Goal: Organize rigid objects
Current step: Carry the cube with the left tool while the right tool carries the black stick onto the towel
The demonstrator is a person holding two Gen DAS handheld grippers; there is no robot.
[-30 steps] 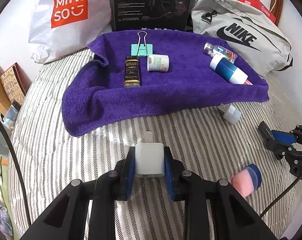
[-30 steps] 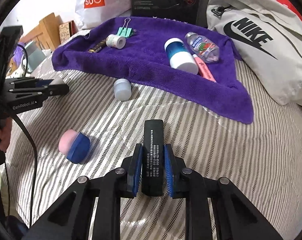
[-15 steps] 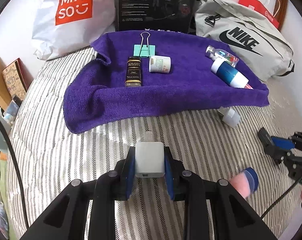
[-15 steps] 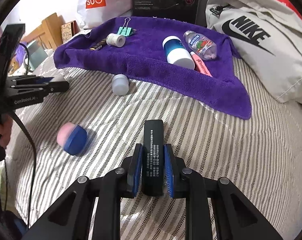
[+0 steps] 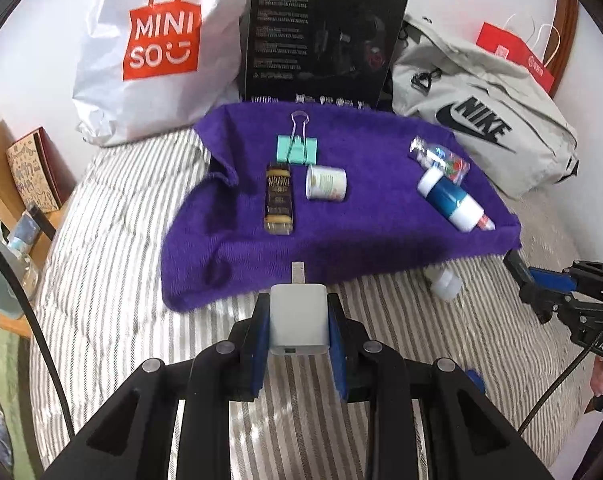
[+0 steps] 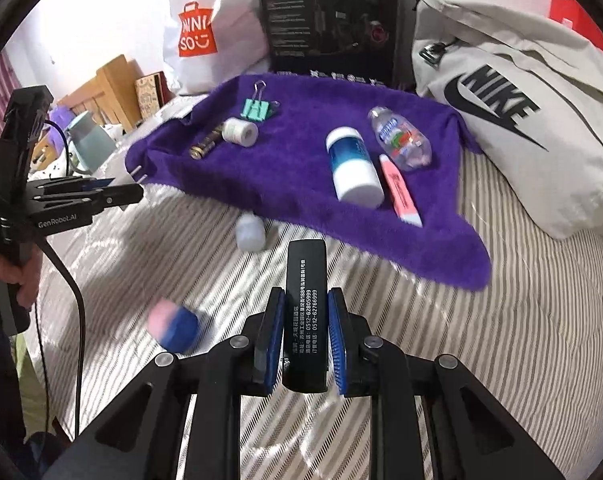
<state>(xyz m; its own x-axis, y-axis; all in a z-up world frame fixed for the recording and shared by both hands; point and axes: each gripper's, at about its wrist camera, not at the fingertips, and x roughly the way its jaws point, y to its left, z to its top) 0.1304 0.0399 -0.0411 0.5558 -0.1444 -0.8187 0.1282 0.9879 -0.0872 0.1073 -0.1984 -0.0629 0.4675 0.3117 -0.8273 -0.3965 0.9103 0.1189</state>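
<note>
My left gripper (image 5: 299, 326) is shut on a white charger plug (image 5: 299, 318), held just short of the purple towel (image 5: 361, 228). My right gripper (image 6: 306, 336) is shut on a black rectangular block (image 6: 306, 304) with white print, above the striped bed. On the towel lie a green binder clip (image 5: 297, 148), a dark flat bottle (image 5: 279, 198), a small white jar (image 5: 326, 184), a blue-and-white bottle (image 6: 353, 164), a clear sanitizer bottle (image 6: 399, 138) and a pink highlighter (image 6: 400, 190). A small white cap (image 6: 251, 232) and a pink-and-blue ball (image 6: 173, 324) lie on the bed.
A Miniso bag (image 5: 157, 48), a black box (image 5: 321, 32) and a grey Nike bag (image 5: 485, 120) stand behind the towel. A red bag (image 5: 513, 56) is at the far right. Wooden items and a book (image 5: 29, 172) sit left of the bed.
Both grippers have moved forward toward the towel with their loads held. The pink-and-blue ball has slid under my left gripper's view.
</note>
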